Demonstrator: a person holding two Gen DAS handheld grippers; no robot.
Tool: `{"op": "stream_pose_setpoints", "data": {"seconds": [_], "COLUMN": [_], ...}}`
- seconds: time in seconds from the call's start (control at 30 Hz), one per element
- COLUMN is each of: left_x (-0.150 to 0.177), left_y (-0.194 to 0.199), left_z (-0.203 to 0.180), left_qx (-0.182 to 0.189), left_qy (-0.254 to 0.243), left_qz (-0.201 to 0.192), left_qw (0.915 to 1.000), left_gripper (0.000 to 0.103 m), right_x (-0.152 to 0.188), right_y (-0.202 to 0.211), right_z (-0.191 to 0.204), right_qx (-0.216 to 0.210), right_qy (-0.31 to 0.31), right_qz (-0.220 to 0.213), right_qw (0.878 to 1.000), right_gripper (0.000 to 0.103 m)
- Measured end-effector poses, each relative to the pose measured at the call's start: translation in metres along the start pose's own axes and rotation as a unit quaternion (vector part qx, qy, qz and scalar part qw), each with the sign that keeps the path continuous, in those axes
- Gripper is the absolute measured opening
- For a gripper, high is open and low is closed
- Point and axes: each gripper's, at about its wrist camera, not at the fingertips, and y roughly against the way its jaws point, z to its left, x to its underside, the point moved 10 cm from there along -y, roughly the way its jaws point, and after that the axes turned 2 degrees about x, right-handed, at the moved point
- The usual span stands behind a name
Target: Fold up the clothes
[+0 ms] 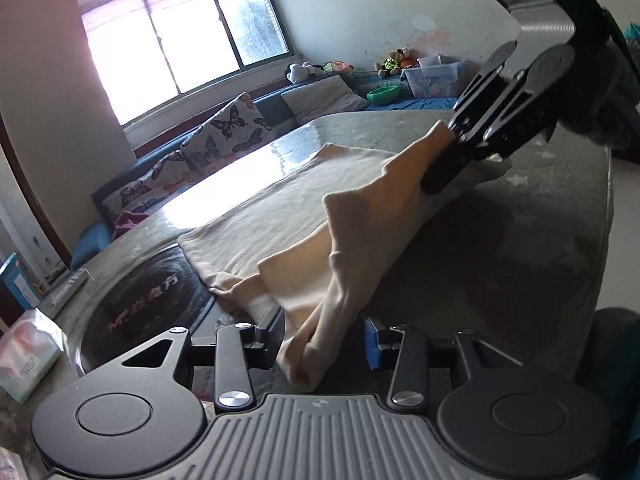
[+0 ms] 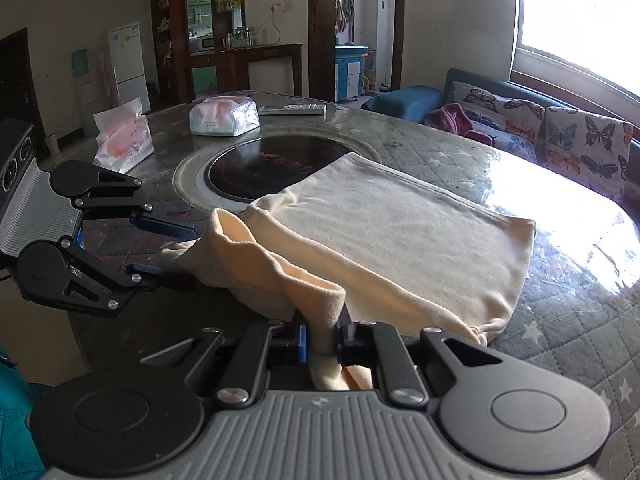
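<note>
The cream garment (image 2: 400, 232) lies flat on the tabletop (image 2: 560, 320), stretching away from both tongs, its near edge lifted: the right tongs (image 2: 322, 344) are clenched on one bunched end, the left tongs (image 1: 324, 344) released around the other.

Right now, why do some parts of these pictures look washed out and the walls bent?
Left wrist view: the window is blown out white, and its glare streaks the glossy table cover; the fisheye lens bows the walls. Right wrist view: the window bleaches the table's far edge, while the cream garment stays sharp and the near tongs sit in shade.
</note>
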Motion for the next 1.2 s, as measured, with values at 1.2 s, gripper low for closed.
{"op": "stream_pose_setpoints", "data": {"seconds": [1.2], "left_x": [-0.073], "left_y": [0.004], "left_z": [0.055], "left_qx": [0.056], "left_qy": [0.126], "left_qz": [-0.034], "left_qw": [0.9898], "left_gripper": [0.01], "right_x": [-0.061], "right_y": [0.039], "right_z": [-0.025], "right_qx": [0.018], "right_qy": [0.045], "right_qz": [-0.006], "right_qw": [0.999], "right_gripper": [0.008]}}
